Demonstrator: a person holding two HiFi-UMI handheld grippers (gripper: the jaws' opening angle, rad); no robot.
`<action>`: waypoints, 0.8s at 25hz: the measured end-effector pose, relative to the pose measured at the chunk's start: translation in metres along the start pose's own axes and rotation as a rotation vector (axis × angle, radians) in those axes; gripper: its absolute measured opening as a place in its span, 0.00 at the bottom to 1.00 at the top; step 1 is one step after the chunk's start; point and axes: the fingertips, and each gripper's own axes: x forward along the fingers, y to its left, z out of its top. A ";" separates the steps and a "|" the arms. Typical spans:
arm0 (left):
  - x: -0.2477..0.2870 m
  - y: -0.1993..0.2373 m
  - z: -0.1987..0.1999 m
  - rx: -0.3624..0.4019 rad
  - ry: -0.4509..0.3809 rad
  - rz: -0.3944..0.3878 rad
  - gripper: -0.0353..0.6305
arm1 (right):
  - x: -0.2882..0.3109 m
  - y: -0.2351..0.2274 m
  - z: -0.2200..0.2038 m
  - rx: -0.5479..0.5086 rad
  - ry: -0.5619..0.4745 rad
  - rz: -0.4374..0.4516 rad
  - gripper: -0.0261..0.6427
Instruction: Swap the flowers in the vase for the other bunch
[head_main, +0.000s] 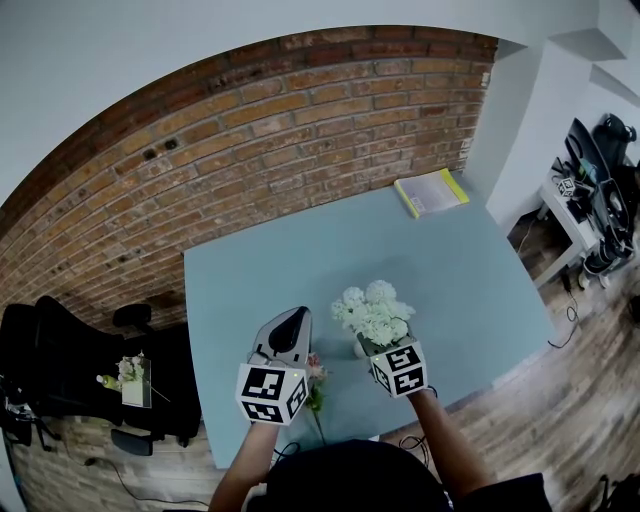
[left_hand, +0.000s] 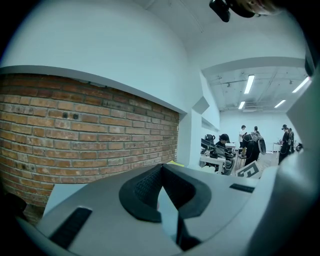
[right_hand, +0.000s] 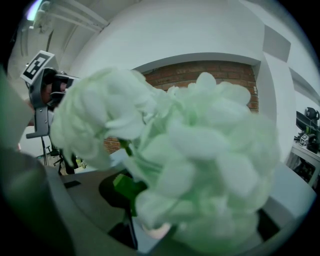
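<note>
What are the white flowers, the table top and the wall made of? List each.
The white flowers look artificial: matte, uniform, fabric-like petals. The table top looks like smooth matte pale-blue laminate. The wall is red brick with visible mortar joints.

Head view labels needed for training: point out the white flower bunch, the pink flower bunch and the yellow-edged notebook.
white flower bunch (head_main: 372, 312), head view, top blossoms
pink flower bunch (head_main: 317, 369), head view, a bloom
yellow-edged notebook (head_main: 430, 192), head view, its cover

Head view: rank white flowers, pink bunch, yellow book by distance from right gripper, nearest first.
1. white flowers: at the right gripper, stem in its jaws.
2. pink bunch: on the table, to its left.
3. yellow book: far table corner.
</note>
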 end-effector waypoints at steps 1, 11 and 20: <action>0.000 0.000 0.000 -0.001 -0.001 -0.002 0.05 | -0.001 0.001 0.003 -0.002 -0.006 -0.001 0.33; -0.009 -0.006 0.005 -0.007 -0.023 -0.029 0.05 | -0.021 0.003 0.035 -0.024 -0.068 -0.031 0.33; -0.023 -0.017 0.008 -0.003 -0.044 -0.051 0.05 | -0.046 0.007 0.063 -0.041 -0.131 -0.063 0.33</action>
